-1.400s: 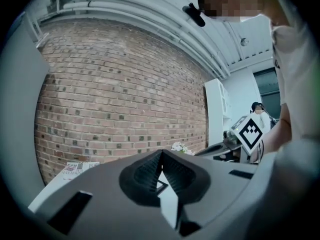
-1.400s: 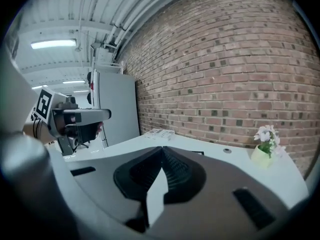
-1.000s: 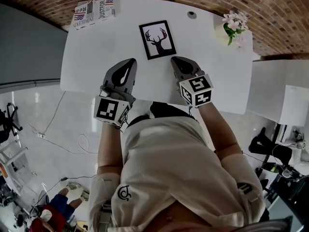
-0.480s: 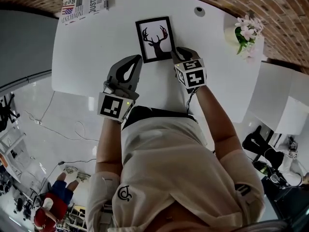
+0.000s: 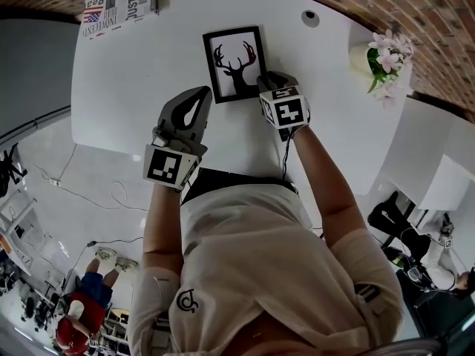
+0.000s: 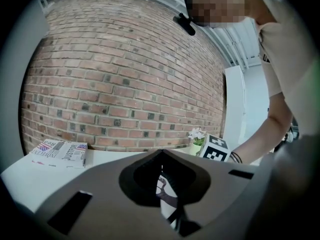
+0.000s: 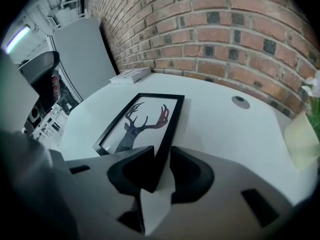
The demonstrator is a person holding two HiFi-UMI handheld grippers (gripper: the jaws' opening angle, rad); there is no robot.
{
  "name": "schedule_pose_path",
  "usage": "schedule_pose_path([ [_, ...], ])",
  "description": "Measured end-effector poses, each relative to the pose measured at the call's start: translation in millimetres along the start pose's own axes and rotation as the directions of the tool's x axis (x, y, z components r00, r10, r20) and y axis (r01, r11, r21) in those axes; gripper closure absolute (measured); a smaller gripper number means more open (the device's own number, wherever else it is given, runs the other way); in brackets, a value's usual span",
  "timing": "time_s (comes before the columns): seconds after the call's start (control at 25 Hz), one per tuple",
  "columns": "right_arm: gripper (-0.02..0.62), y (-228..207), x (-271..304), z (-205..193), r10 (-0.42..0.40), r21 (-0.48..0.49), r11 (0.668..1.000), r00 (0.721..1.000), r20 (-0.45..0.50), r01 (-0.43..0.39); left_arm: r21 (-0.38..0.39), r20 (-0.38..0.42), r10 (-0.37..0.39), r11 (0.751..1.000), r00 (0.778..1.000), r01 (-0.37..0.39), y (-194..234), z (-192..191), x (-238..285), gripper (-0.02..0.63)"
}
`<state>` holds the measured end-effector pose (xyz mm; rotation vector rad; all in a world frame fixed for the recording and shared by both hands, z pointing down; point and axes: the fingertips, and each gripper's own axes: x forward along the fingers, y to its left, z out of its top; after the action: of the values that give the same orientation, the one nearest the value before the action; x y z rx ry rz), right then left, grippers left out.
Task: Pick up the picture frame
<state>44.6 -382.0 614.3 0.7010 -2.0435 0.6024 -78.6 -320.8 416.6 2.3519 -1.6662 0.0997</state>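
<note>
A black picture frame point(image 5: 236, 63) with a deer-head print lies flat on the white table point(image 5: 126, 80). My right gripper point(image 5: 269, 86) points steeply down at the frame's near right corner. In the right gripper view that corner of the frame point(image 7: 142, 121) sits between the jaws of the right gripper point(image 7: 161, 156), which are opening. The left jaw is close against the frame's edge and the right jaw stands off it. My left gripper point(image 5: 197, 101) is shut and empty, hovering just left of the frame's near left corner. In the left gripper view a sliver of the print shows past the left gripper point(image 6: 161, 156).
A folded newspaper point(image 5: 122, 2) lies at the table's far left corner. A pot of pink flowers point(image 5: 382, 54) stands at the far right, and a round cable hole point(image 5: 310, 17) is near the back edge. A brick wall point(image 6: 125, 74) runs behind the table.
Both grippers have moved forward to the frame. The right one dropped, tipped downward and opened its jaws around the frame's near right corner. The left stays shut.
</note>
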Motion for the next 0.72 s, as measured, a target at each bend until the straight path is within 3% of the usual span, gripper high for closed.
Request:
schedule_pose_path([
  [0.24, 0.497, 1, 0, -3, -0.003, 0.045, 0.999, 1.0, -0.015, 0.004, 0.002, 0.002, -0.019, 1.0, 1.0, 0.019, -3, 0, 1, 0.592],
  [0.72, 0.502, 16, -14, -27, -0.076, 0.17, 0.982, 0.995, -0.062, 0.086, 0.034, 0.018, -0.054, 0.998, 0.998, 0.054, -8, 4, -35, 0.592],
])
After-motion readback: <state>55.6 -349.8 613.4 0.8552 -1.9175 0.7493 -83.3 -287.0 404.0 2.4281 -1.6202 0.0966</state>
